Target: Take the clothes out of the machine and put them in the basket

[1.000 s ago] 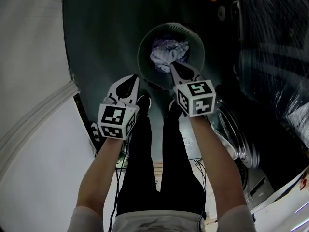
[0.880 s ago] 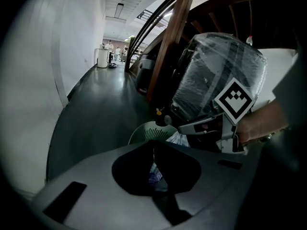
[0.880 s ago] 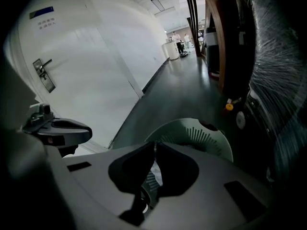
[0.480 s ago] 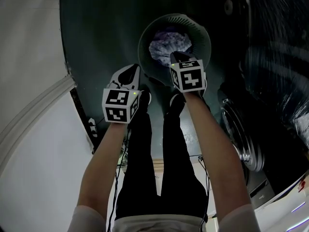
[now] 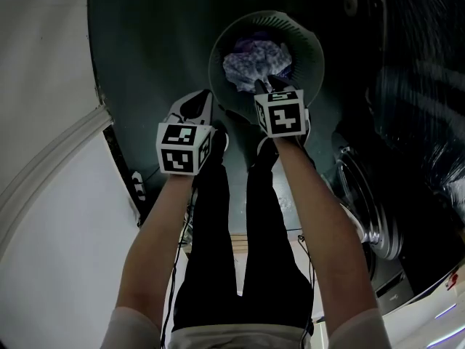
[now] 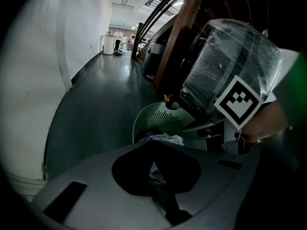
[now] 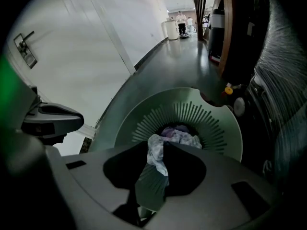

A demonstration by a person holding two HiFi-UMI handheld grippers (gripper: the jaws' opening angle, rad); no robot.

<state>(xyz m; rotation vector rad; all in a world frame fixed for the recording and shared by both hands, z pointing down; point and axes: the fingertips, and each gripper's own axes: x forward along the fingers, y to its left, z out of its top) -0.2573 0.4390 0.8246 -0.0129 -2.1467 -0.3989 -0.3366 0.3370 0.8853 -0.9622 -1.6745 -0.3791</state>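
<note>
Clothes (image 5: 251, 60) in basket (image 5: 314, 64), basket on floor (image 5: 145, 42), machine (image 5: 370, 209) right, wall (image 5: 43, 86) left

The left tongs (image 5: 196, 102) and right tongs (image 5: 266, 86) hang over a dark, glossy floor (image 5: 145, 35). A white wall (image 5: 36, 86) runs left of the left tongs. A plastic-wrapped bulk (image 5: 421, 64) stands right of the right tongs. Far ahead, people (image 7: 181, 17) stand in the corridor.

Both bare forearms (image 5: 156, 231) reach forward and down, side by side. The left tongs (image 5: 195, 107) point steeply down, jaws together and empty. The right tongs (image 5: 271, 86), just ahead of the left tongs, have just been opening; pale cloth (image 7: 156, 155) shows in their gap.
</note>
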